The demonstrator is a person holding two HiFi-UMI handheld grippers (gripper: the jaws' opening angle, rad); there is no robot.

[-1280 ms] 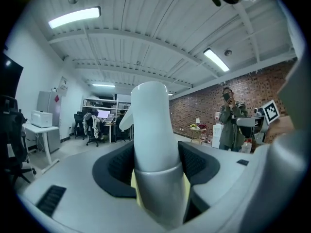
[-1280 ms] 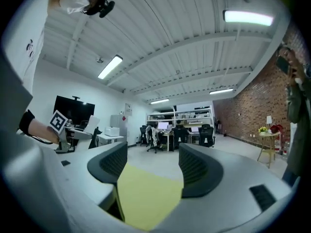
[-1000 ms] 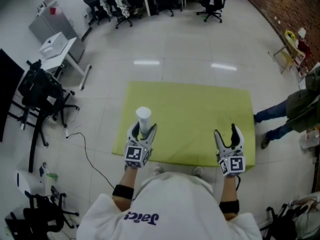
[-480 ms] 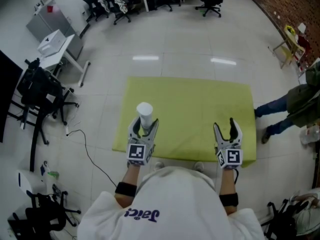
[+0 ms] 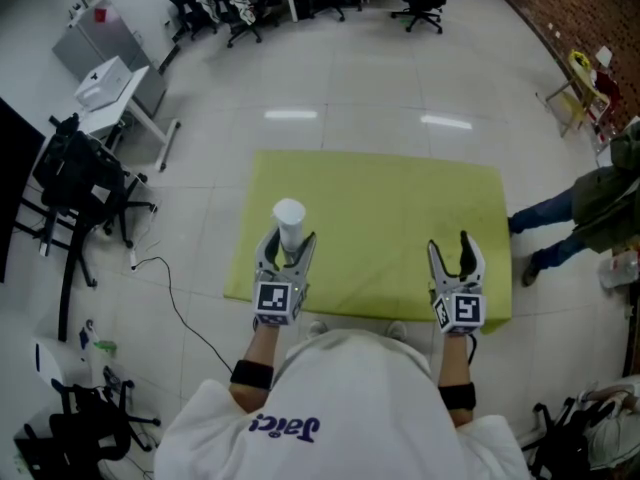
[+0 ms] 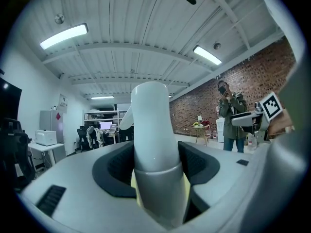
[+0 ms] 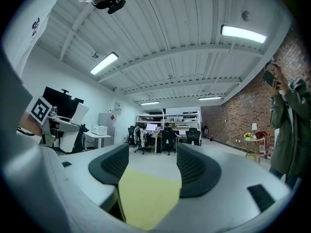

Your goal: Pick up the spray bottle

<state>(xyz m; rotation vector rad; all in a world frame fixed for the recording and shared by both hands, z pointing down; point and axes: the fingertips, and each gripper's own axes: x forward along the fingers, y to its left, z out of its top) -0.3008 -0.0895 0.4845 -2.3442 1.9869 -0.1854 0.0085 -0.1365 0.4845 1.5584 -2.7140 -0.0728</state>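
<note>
Spray bottle (image 5: pixel 288 224) is gripped upright by the left gripper (image 5: pixel 290 242), over the left part of the yellow-green mat (image 5: pixel 400 208) on the floor (image 5: pixel 350 88). In the left gripper view the dark fingers (image 6: pixel 115 165) are pressed on both sides of the bottle, about where the white upper part meets the grey lower part; no gap is seen btwn pad & wall. Right gripper (image 5: pixel 450 254) is held over the mat's right part, fingers wide apart, nothing btwn them.

Judged: the pick-up is as good as done. The bottle seems clear of the mat, though its base isn't seen in any view.

For the rest of the step:
- The squeeze should be held even, not relaxed. The wall looks smooth & rounded, so a downward slip is the main risk.
- The gripper is best held level & wrist roll avoided, so the bottle is not tipped.
- Any further lift is best made slow & straight, w/o swing.
- The right gripper isn't needed but can be held near as backup.

The bystander (image 5: pixel 590 208) at the mat's right is well apart; no hindrance is expected.
</note>
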